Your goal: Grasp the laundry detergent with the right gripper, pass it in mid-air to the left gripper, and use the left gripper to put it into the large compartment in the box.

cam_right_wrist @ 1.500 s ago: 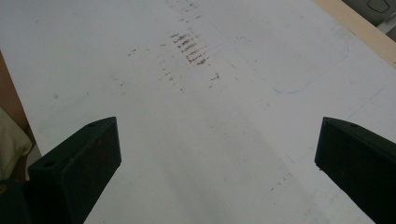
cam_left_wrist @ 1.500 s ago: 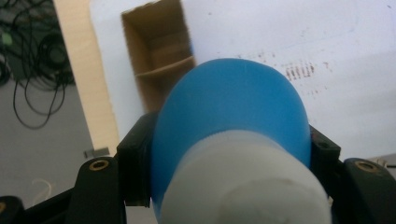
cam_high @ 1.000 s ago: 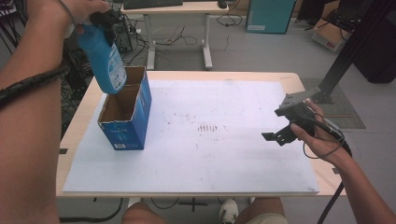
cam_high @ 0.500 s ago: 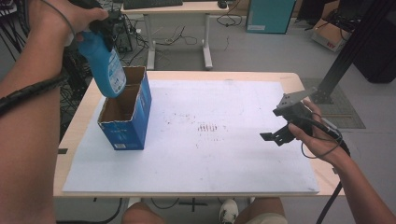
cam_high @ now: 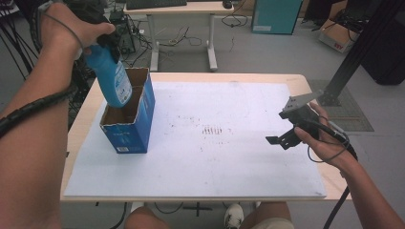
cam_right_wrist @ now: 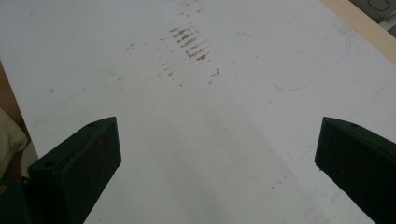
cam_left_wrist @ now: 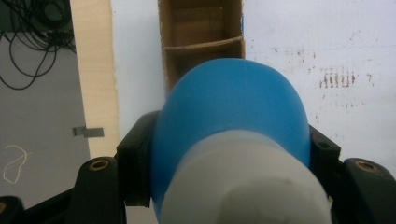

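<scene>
The left gripper (cam_high: 102,45) has its jaws clamped on a blue bottle (cam_high: 111,78), gripping it up near the white cap end so the base hangs free and can lead the way down; the bottle sits tilted, base just dipping into the open top of the blue cardboard box (cam_high: 128,114) at the table's left side. In the left gripper view the bottle (cam_left_wrist: 233,116) lines up right over the box (cam_left_wrist: 201,42) and its cardboard divider, so the aim looks like the nearer compartment; hard to be sure. The right gripper (cam_high: 286,131) hangs over the white sheet (cam_high: 229,157) well apart from all this, jaws spread wide with nothing in them; probably just parked out of the way.
</scene>
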